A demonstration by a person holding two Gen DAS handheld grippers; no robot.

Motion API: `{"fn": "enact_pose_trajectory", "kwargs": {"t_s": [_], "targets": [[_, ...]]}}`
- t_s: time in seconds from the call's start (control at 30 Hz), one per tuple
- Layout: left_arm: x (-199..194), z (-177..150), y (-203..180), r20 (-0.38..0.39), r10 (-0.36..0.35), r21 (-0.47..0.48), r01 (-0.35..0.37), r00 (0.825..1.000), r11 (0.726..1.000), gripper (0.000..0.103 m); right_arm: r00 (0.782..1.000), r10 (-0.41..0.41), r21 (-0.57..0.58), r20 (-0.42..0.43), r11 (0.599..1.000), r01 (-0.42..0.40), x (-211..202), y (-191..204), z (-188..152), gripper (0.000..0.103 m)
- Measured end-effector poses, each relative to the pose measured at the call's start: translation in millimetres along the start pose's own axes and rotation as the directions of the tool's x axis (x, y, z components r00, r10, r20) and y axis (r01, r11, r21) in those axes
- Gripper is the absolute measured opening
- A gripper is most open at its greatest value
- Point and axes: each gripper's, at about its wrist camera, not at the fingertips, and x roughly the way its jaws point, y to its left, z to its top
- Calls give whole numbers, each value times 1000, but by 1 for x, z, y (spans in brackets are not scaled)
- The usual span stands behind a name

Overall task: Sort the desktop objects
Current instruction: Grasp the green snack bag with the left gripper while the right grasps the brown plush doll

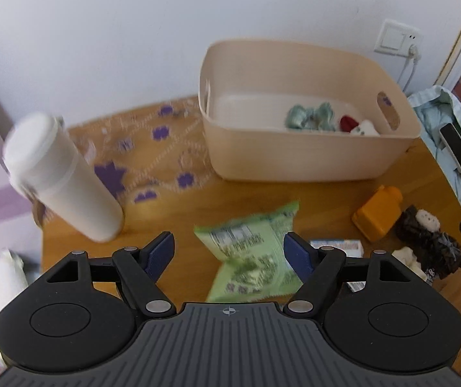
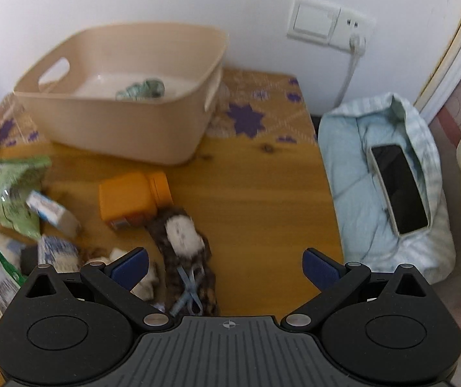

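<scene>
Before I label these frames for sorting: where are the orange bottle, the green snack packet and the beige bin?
orange bottle (image 2: 125, 198): right wrist view, on its flat side.
green snack packet (image 1: 251, 251): left wrist view, on its printed middle.
beige bin (image 1: 311, 158): left wrist view, on its near outer wall.

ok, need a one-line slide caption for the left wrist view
Open left gripper approaches a green snack packet on the wooden desk, with a beige bin behind.
</scene>
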Motion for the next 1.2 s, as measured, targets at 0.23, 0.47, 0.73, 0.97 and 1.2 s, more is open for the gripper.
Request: {"fn": "enact_pose_trajectory", "kwargs": {"t_s": [0.23,0.47,0.73,0.97,1.2], "targets": [[23,-11,-11,-52,-7,-26,6,999,1000,76,998,5,-50,-60,999,-8,19,4,-6,103],[50,-9,-18,-113,12,-57,-19,994,998,76,994,10,-78,-109,997,-18,44,7,-1,103],[76,-5,-15,-124,-39,-147,21,992,989,85,986,11,-81,-168,996,-25,74,9,0,103],[101,2,-11,-139,-61,-224,29,988,974,87,985,9,-90,-174,996,-25,86,13,2,103],[123,6,-4,-157,-88,-289,40,984,956,89,987,17,-89,-160,996,-32,91,10,1,95]]}}
